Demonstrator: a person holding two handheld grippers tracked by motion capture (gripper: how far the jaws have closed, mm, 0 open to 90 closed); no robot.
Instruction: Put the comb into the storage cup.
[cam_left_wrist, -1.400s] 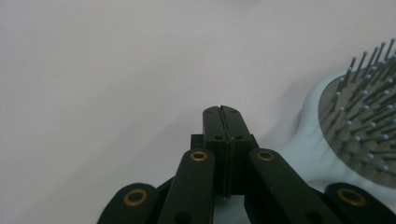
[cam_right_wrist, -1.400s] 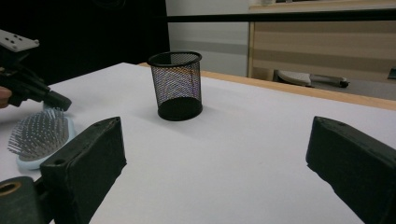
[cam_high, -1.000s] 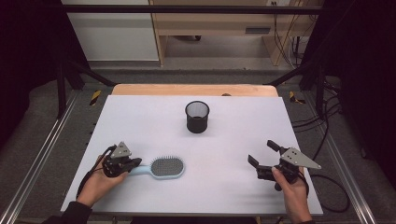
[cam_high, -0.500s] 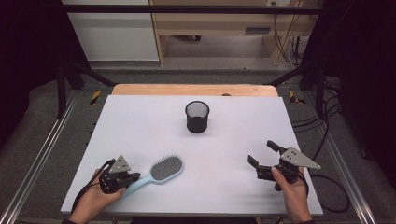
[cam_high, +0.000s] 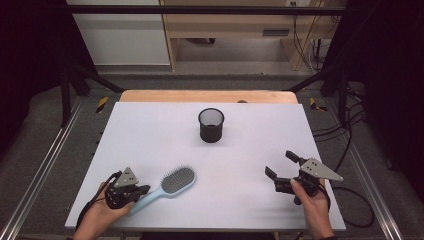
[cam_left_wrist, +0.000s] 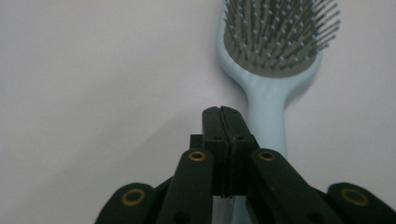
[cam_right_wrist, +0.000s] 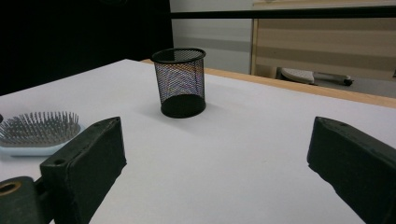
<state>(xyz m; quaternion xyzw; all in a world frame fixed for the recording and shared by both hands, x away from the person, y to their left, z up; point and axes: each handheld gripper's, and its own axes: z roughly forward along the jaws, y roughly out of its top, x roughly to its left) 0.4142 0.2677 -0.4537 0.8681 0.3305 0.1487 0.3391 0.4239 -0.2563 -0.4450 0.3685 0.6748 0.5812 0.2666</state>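
Hairbrush (cam_high: 170, 184), light blue, one item: lies flat on the white table (cam_high: 150, 130) near its front left corner, bristles up, head pointing toward the middle of the table and handle running back toward my left hand. In my left gripper view the grey bristle pad (cam_left_wrist: 279, 35) sits at the top and the handle comes down past the right side of my closed jaw tips.

Left gripper (cam_high: 142, 190), one item, held in my left hand (cam_high: 102, 212): jaws pressed together, pad against pad. They have just eased a trace wider, though I see no gap. The tips rest over the brush handle; whether they pinch any of it I cannot tell, as the handle runs under them.

Right gripper (cam_high: 280, 165), one item, held in my right hand (cam_high: 312, 202): jaws standing wide apart, nothing between them, low over the table's front right area, well apart from the brush.

Pen cup (cam_high: 211, 125), black wire mesh, one item: upright, near the middle of the table toward its far edge; seen between my right jaws in the right gripper view (cam_right_wrist: 180, 81).

Table edge: wooden strip (cam_high: 207, 96) along the far side.
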